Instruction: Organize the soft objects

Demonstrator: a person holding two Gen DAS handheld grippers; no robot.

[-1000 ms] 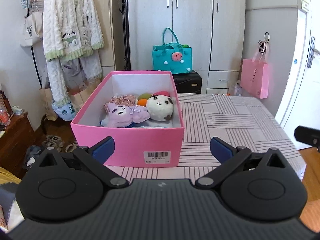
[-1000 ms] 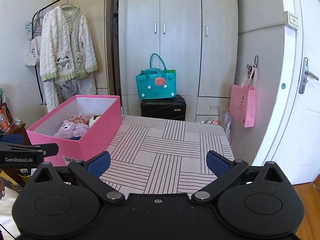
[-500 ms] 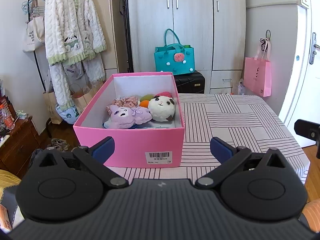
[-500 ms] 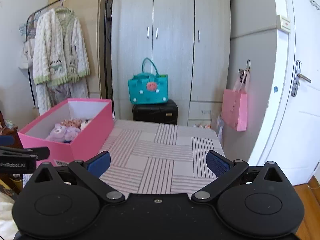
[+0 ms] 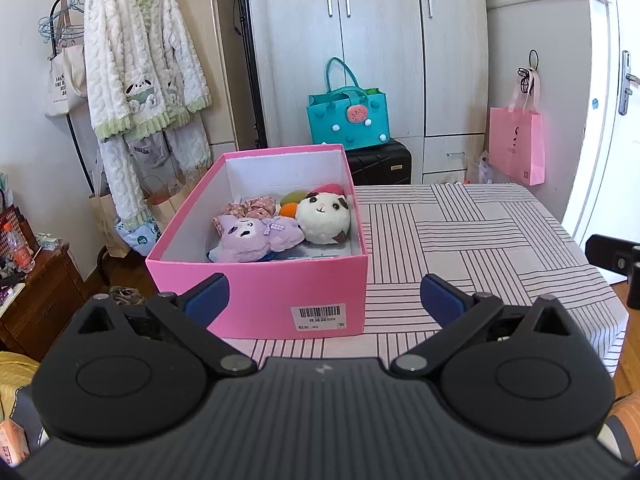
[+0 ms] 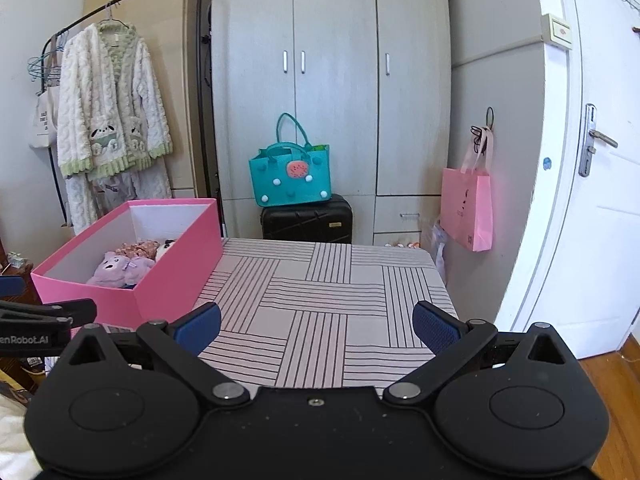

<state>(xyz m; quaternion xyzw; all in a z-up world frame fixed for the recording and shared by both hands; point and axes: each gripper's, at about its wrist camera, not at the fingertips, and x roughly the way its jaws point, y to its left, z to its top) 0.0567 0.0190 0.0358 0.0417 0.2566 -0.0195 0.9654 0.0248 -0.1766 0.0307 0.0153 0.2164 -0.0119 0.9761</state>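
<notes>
A pink box (image 5: 256, 300) stands on the left part of the striped table (image 5: 472, 240). Inside lie a purple plush (image 5: 256, 236), a white round plush (image 5: 324, 218), a floral fabric piece (image 5: 250, 206) and small orange and green soft items (image 5: 290, 204). My left gripper (image 5: 324, 300) is open and empty, held back just in front of the box's near wall. In the right wrist view the box (image 6: 172, 280) sits at the left with the purple plush (image 6: 116, 270) showing. My right gripper (image 6: 316, 326) is open and empty over the table's near edge (image 6: 320, 308).
Behind the table stand a wardrobe (image 5: 372, 40), a black suitcase (image 5: 380, 164) with a teal bag (image 5: 348, 120) on top, and a hanging pink bag (image 5: 518, 140). A clothes rack with a white robe (image 5: 140, 80) is at the left, a white door (image 6: 592, 200) at the right.
Both grippers have drawn back and risen slightly, so the box and table sit lower and farther in view. Both stay open and empty.
</notes>
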